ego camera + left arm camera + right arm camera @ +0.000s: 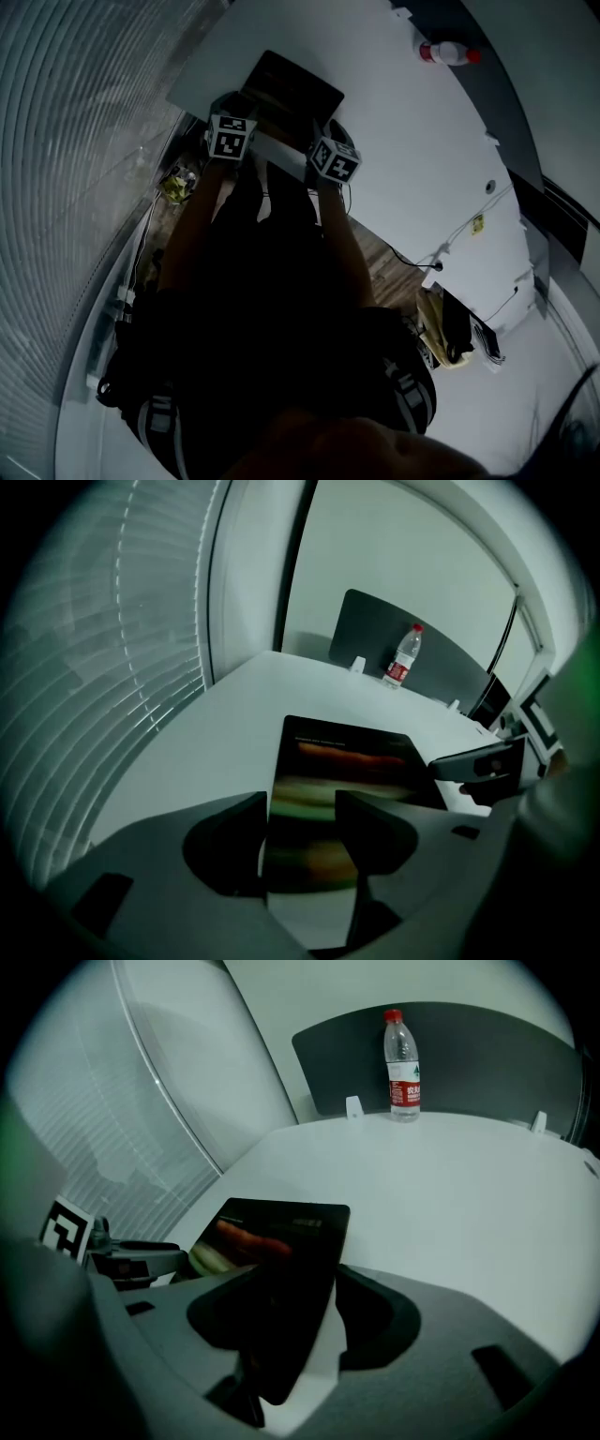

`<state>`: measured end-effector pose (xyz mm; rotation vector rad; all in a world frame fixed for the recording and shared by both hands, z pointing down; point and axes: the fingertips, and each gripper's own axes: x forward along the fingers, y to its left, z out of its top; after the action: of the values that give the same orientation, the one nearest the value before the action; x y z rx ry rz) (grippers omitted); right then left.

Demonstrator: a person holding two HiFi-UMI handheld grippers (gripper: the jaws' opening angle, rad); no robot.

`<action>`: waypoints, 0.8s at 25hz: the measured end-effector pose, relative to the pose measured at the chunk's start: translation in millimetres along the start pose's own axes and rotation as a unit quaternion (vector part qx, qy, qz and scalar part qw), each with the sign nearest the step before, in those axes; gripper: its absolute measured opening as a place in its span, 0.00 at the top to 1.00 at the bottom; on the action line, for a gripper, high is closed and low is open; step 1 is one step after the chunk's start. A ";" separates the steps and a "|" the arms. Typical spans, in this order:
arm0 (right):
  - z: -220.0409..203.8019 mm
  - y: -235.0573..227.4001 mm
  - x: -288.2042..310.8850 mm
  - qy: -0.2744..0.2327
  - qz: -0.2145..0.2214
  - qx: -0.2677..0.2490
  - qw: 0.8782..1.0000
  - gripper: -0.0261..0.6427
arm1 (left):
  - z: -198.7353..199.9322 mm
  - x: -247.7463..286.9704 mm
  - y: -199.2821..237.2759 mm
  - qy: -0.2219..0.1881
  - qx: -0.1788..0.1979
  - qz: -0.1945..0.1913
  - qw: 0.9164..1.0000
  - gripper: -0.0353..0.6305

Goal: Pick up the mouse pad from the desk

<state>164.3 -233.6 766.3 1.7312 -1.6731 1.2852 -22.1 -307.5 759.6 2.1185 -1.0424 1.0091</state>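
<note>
1. We saw the mouse pad (292, 89) lying flat on the white table (403, 159), near the table's corner beside the window blinds (66, 122). It was a dark rectangle with a band of colour printed across it.
2. In the head view both grippers were held side by side at the near edge of the mouse pad, each showing its marker cube (231, 136) towards the camera.
3. The left gripper (302, 808) had its jaws spread apart. In the left gripper view the near left part of the mouse pad showed in the gap between them, and neither jaw pressed on it.
4. The right gripper (295, 1297) also had its jaws spread wide. In the right gripper view the near right corner of the mouse pad lay in the gap, and the jaws were not clamped on it.
5. We could not tell from any view whether the jaw tips touched the table or the mouse pad.
6. A water bottle (402, 1052) with a red cap and red label stood upright at the far side of the table, well apart from the mouse pad, just in front of a dark panel (469, 1054).
7. Each gripper view showed the other gripper at its edge, just beside the mouse pad.
</note>
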 end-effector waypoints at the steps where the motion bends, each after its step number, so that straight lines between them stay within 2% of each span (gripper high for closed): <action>1: -0.8 -0.6 1.5 0.002 -0.001 0.000 1.000 0.66 | -1.1 1.7 2.2 0.004 -0.002 0.003 1.000 0.64; 9: -4.0 -4.3 8.5 0.016 -0.001 0.001 1.000 0.65 | -2.9 9.2 11.8 0.019 -0.012 0.009 1.000 0.63; 12: -5.4 -2.6 10.4 0.016 0.000 -0.003 1.000 0.65 | -3.8 11.7 10.6 0.015 -0.002 0.000 1.000 0.63; 20: -4.4 -1.7 9.2 0.022 -0.006 -0.024 0.999 0.64 | -6.8 7.6 -0.5 0.025 -0.009 -0.010 1.000 0.63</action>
<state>163.0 -234.8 776.5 1.6723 -1.6531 1.2588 -21.2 -305.3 769.5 2.0741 -1.0013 1.0332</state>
